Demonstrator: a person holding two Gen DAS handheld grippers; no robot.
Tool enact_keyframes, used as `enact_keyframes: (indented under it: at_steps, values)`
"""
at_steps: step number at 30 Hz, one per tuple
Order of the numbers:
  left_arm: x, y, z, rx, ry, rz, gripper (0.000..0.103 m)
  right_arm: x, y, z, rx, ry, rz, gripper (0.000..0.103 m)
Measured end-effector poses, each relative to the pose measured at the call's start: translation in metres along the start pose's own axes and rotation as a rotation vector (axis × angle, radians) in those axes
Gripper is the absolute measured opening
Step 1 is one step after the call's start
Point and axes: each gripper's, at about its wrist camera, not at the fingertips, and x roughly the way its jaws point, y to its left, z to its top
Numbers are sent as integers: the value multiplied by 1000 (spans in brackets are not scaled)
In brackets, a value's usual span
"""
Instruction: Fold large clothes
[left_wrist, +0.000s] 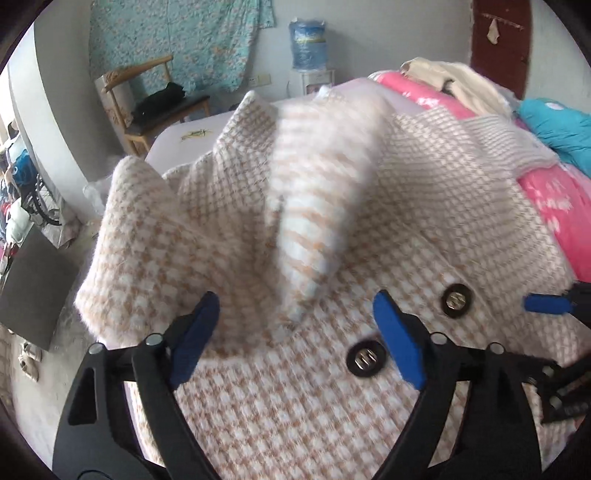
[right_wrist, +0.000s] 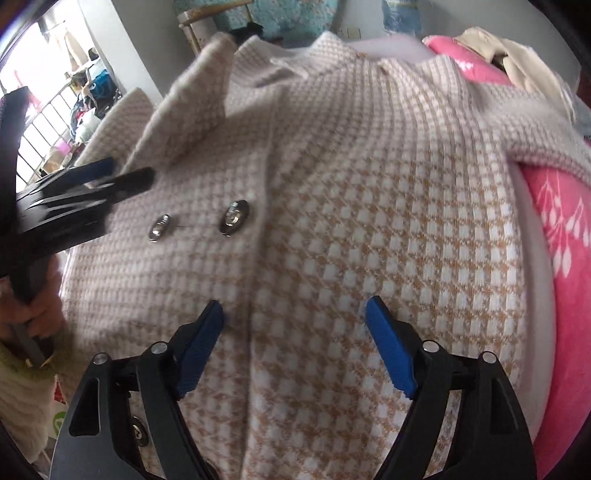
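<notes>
The large fuzzy coat in a beige-and-white houndstooth weave (left_wrist: 424, 206) lies front-up across the pale mattress of the bed (left_wrist: 177, 136), with its far edge draped onto a bright pink quilt with white leaf print (left_wrist: 554, 206). A blurred flap of the same cloth (a sleeve or a front panel, too smeared to tell which) stands loose above the middle of the coat in the left wrist view.

The left gripper (left_wrist: 295, 325) hovers over the coat near two black round buttons with metal centres (left_wrist: 365, 358); its blue-padded fingers (left_wrist: 397, 343) are spread wide with nothing between them. The right gripper (right_wrist: 295, 325) hangs over the plain panel beside the button row, its fingers likewise spread apart and holding nothing, though its tips sit very close to the cloth.

The step in hand looks like laying a folded part flat and choosing new hold points. To do it well, each gripper should pinch at a hem or seam edge rather than mid-panel, since thick wool bunches when nipped in the middle. The two holds should sit level with each other so the fold line runs straight, and clear of the buttons, which would keep the pads from closing evenly. Lifting only enough to clear the surface keeps the heavy cloth from dragging the layers below askew.
</notes>
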Motion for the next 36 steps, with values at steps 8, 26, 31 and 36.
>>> enact_keyframes:
  at_steps: [8,26,31,36]
  values:
    - [-12,19,-18,-92,-4,-22,85,13,17,-2,-57,-19,-22,97]
    - [7,68,-48,-282,51,-11,88,-13,15,35,-144,69,44,97]
    - [4,86,-46,-299,24,79,88,-29,7,94,-101,-50,188,97]
    - [11,98,-50,-336,39,134,88,22,-4,140,-15,30,265,85]
